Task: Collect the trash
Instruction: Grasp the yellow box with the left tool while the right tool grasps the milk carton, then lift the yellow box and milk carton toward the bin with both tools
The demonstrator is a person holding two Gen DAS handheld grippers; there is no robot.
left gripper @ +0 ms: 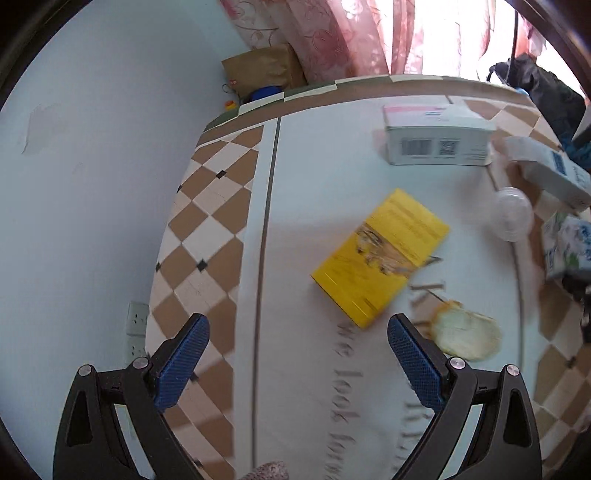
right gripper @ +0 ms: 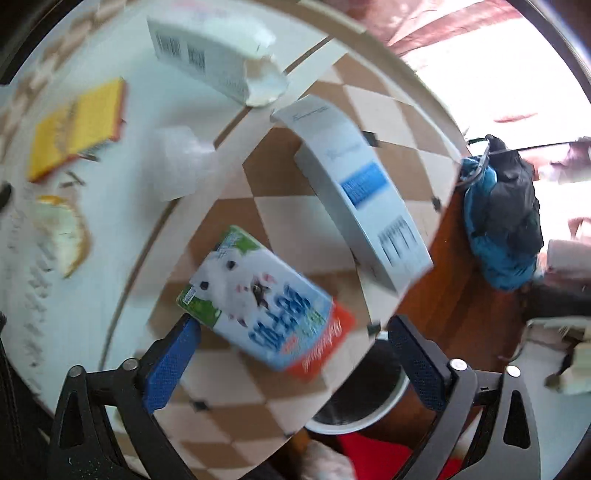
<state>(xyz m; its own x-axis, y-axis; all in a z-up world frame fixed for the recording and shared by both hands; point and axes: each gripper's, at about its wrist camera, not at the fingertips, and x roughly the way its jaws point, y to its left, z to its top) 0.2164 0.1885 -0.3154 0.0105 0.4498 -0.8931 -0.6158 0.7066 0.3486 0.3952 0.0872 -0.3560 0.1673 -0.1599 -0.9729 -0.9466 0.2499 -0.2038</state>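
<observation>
Left wrist view: left gripper (left gripper: 295, 332) at bottom of frame, jaws wide apart, nothing between the blue pads (left gripper: 413, 354). It hangs over a round table with a diamond-check cloth (left gripper: 207, 221) and a white centre panel with grey lettering.

Just beyond the right pad – a piece of orange peel (left gripper: 465, 334), pale side up, lying on the cloth. Next up, frame centre, a yellow box (left gripper: 380, 258) lying flat, clear of both pads. Right of it a clear plastic cup (left gripper: 513, 214), then a blue-and-white tissue pack (left gripper: 565, 243) at the right edge. Further back, upper right, a white carton with barcodes (left gripper: 436, 136) and a second white box (left gripper: 550, 173) beside it. Beyond the table edge: a brown paper bag (left gripper: 262, 66) against pink curtains (left gripper: 332, 33), upper centre.

Right wrist view, blurred: right gripper (right gripper: 293, 334) at bottom, jaws apart, not pressing on anything. The tissue pack (right gripper: 258, 299) lies on the cloth between and just above the pads; its lower left corner is close to the left pad (right gripper: 170, 365), contact cannot be told. Below the table rim, lower centre – a white-rimmed bin (right gripper: 369, 398). Above the pack, the long white box (right gripper: 362, 195) with a blue label near the table's right edge. Left side: orange peel (right gripper: 66, 236), yellow box (right gripper: 77, 125), clear cup (right gripper: 177, 162). Top: the barcoded carton (right gripper: 207, 48) with a torn end. Far right, off the table, a blue-and-black bag (right gripper: 502, 218).
</observation>
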